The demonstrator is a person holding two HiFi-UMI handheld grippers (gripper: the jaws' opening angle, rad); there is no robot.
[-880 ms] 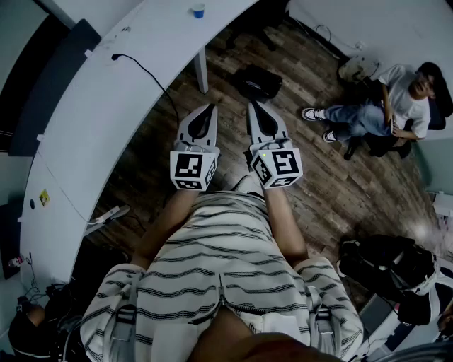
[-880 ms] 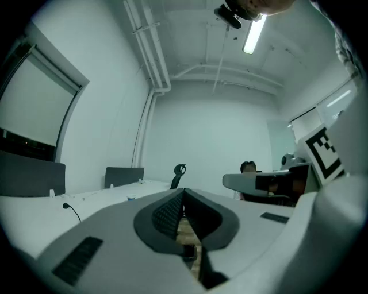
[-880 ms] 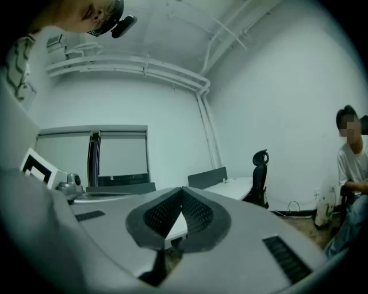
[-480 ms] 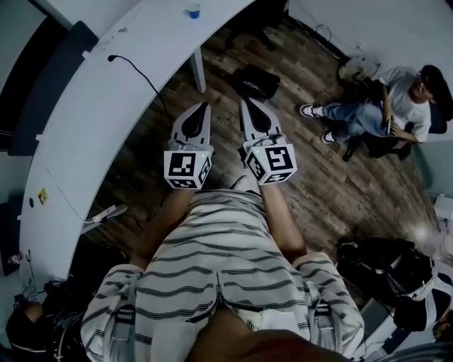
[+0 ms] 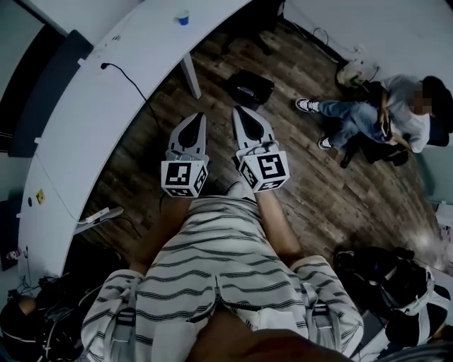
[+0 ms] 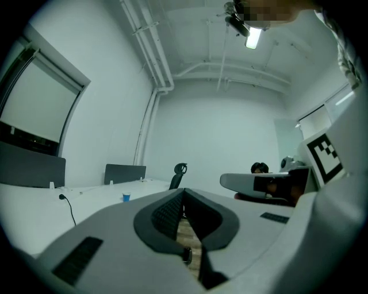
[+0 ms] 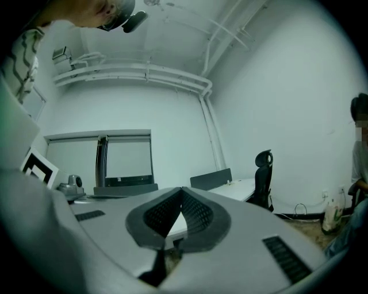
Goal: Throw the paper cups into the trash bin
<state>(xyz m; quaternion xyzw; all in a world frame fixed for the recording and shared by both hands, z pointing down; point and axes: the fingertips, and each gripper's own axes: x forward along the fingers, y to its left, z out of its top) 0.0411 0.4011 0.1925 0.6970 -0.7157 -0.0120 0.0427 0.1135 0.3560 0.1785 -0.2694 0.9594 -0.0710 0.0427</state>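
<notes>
Blue against the long white desk point(image 5: 78, 141), a lone paper cup point(image 5: 183, 18) stands near the desk's far end, well apart from the two hand-held grippers. The left gripper point(image 5: 199, 117) and the right gripper point(image 5: 238, 110) point level, side by side, over the wood-plank floor point(image 5: 333, 198) just off the desk's front edge. Each has its jaws pressed together at the tips with nothing between them. The person holding them wears a striped shirt point(image 5: 212, 276), and a second person point(image 5: 386, 113) sits across the floor, well away from the desk.
</notes>
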